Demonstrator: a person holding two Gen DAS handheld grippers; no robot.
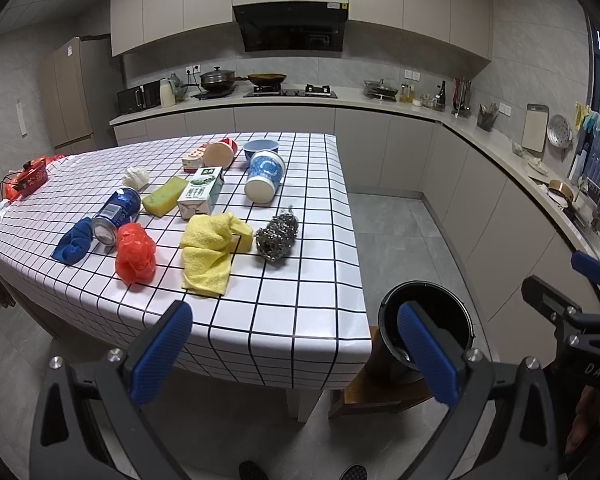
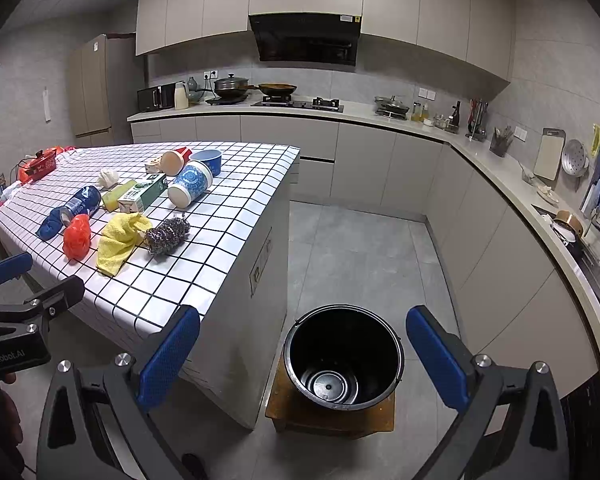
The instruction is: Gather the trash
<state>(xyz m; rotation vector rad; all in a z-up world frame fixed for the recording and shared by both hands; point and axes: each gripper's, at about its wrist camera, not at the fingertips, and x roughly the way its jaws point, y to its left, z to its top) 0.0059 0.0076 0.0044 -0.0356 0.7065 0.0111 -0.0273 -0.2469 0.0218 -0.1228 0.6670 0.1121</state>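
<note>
Left gripper (image 1: 296,354): jaws wide apart, nothing between the blue pads, held off the near edge of the table (image 1: 300,312). Right gripper (image 2: 302,356): also spread wide and empty, hanging above the bin (image 2: 342,360).

Bin: black, round, open top, metal rim, inside bare; stands on a low wooden stool (image 2: 328,420) on the floor just beside the table's corner.

Table: white cloth with black grid. Trash lies scattered on it:
- red bag (image 1: 135,254), crumpled, near front edge
- blue can (image 1: 116,216) on its side, touching a blue cloth (image 1: 74,242)
- milk carton (image 1: 202,196) lying flat, green and white
- paper cup (image 1: 265,176), blue pattern, tipped over
- white paper wad (image 1: 135,178)

Also there: yellow cloth (image 1: 210,252), steel scourer (image 1: 278,236), sponge (image 1: 165,196), blue bowl (image 1: 261,147).
</note>
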